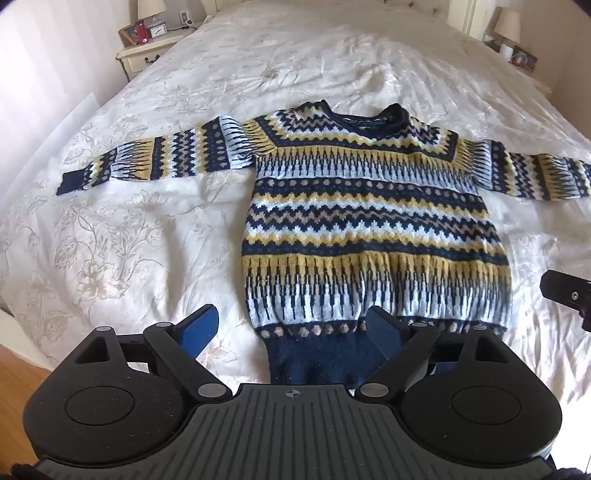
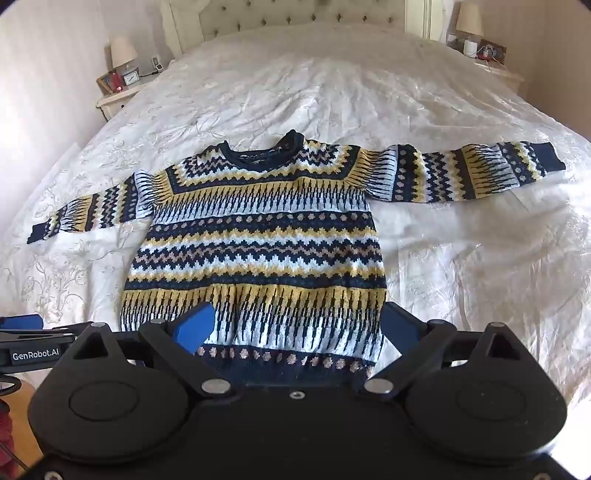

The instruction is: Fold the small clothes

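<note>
A small knitted sweater [image 1: 369,221] in navy, yellow and white bands lies flat on the bed, front up, both sleeves spread sideways, collar away from me. My left gripper [image 1: 295,328] hovers open over the navy hem's left part, with blue pads [image 1: 201,330] wide apart and nothing between them. In the right wrist view the same sweater [image 2: 258,251] fills the middle, and my right gripper [image 2: 301,325] stands open above the hem's right part, nothing held. The right gripper's black tip [image 1: 569,291] shows at the left view's right edge.
The white flowered bedspread [image 1: 129,240] covers the whole bed. A bedside table [image 1: 147,51] with a lamp, clock and frames stands at the far left, another [image 2: 491,62] at the far right. A tufted headboard [image 2: 295,18] is behind. Wooden floor [image 1: 18,387] shows near left.
</note>
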### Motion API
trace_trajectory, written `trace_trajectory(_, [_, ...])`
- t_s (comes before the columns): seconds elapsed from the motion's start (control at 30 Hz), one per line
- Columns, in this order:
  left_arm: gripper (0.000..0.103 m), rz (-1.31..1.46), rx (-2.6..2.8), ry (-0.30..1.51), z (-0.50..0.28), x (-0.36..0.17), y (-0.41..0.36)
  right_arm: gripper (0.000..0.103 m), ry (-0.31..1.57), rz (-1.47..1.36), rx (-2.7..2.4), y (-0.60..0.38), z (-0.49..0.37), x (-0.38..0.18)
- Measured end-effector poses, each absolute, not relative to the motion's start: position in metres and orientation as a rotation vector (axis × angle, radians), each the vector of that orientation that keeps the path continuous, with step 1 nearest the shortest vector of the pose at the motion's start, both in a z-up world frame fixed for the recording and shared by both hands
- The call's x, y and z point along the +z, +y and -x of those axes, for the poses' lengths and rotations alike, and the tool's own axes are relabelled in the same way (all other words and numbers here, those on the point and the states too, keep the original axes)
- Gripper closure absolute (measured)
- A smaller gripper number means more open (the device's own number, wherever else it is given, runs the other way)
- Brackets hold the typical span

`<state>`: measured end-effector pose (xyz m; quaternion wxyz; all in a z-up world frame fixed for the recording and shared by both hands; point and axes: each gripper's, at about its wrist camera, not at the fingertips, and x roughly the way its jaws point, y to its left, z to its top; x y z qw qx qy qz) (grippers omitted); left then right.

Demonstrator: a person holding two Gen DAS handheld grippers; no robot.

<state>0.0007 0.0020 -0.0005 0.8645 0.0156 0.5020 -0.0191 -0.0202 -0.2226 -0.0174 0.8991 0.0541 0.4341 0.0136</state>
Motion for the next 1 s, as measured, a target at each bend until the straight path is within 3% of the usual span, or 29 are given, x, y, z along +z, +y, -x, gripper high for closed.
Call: trace_trajectory(1.0, [0.016, -0.112, -0.057, 1.080, 0.000, -0.002, -0.001, 0.006, 0.970, -0.154, -0.011, -0.214, 0.018, -0.021])
